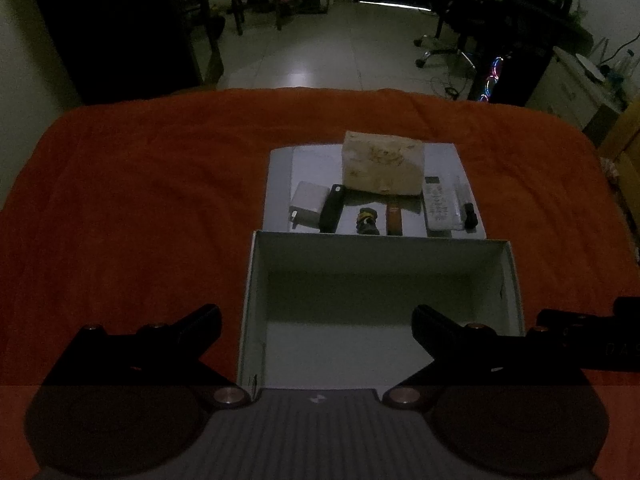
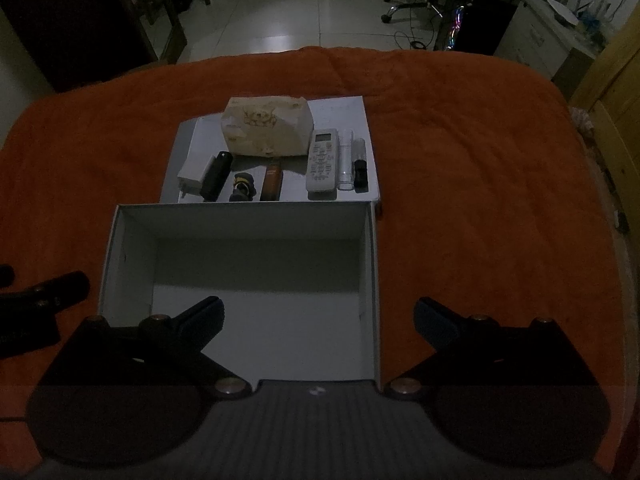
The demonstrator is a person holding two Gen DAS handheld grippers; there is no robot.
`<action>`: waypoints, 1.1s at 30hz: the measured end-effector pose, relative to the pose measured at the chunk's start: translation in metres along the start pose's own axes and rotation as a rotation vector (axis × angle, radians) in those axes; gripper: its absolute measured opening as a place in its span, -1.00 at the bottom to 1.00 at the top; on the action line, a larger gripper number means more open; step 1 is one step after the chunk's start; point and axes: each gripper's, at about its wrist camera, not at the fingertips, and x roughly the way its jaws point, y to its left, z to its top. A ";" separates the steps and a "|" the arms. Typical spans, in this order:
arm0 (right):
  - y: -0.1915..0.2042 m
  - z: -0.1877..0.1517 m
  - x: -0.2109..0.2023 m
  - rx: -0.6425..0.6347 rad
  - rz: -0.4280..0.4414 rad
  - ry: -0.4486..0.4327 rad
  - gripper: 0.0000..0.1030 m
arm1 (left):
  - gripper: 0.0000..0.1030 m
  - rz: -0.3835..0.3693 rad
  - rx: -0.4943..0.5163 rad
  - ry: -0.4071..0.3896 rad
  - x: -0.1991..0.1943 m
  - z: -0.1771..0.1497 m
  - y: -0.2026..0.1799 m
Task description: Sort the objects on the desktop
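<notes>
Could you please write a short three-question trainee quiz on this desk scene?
1. True or false: the box already holds an item.
2. Which lies right of the remote? A) charger B) clear tube C) tissue pack
3. Fill in: both the left tongs and right tongs are ____.

Key: 1 false; the box is empty. 2 B, the clear tube. 3 open.
</notes>
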 end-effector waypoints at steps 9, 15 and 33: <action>-0.001 -0.001 -0.003 0.000 -0.001 -0.005 1.00 | 0.99 -0.007 0.001 -0.003 0.001 -0.003 0.006; -0.002 -0.003 -0.006 0.002 -0.001 -0.008 1.00 | 0.99 -0.041 0.000 -0.017 -0.005 0.000 0.005; -0.009 0.004 -0.026 0.013 0.093 -0.005 1.00 | 0.99 -0.114 0.046 0.004 -0.006 0.018 0.006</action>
